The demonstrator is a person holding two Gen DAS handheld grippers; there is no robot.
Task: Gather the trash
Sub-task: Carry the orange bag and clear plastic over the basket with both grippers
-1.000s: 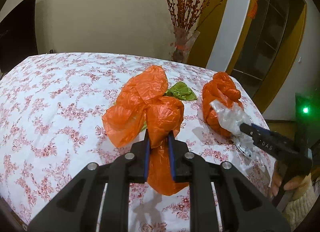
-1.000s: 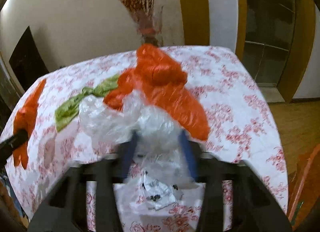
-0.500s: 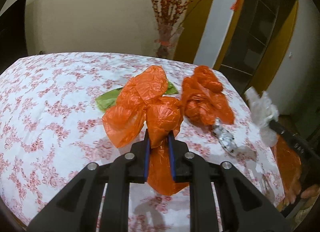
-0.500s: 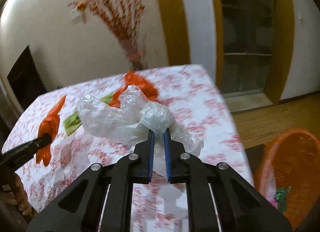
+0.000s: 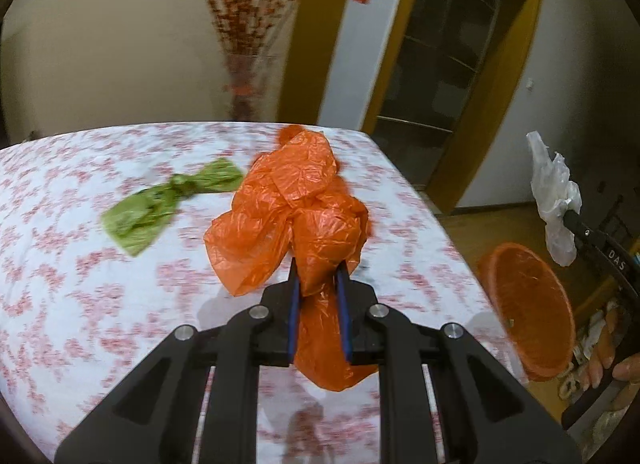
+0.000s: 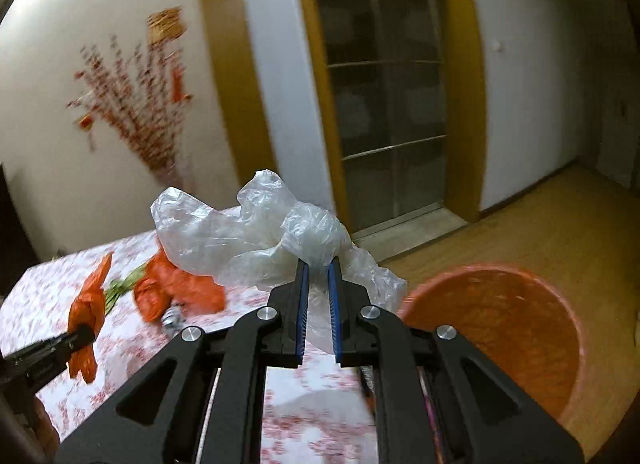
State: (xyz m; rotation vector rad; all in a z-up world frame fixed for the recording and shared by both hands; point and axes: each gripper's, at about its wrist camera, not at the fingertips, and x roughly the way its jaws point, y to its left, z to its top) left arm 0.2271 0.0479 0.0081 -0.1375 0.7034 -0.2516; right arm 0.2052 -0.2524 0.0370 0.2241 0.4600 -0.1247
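The right gripper [image 6: 318, 268] pinches a crumpled clear plastic bag [image 6: 256, 240] between its blue pads, held above the worktop [image 6: 120, 348] edge. Just right and below sits an orange bin [image 6: 500, 340] (on the wooden floor). At far left, the left gripper [image 6: 82, 334] clamps an orange bag [image 6: 86, 316]; another orange bag [image 6: 180, 290] lies on the floral cloth.

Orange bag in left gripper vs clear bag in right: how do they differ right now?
Colour: the orange bag is opaque, the clear bag translucent.
Position: the orange bag hangs over the floral table; the clear bag is off the table's edge, near the orange bin.
Holder: left gripper clamps the orange bag, right gripper the clear bag.
Shared: both are crumpled plastic, pinched between jaws, lifted.
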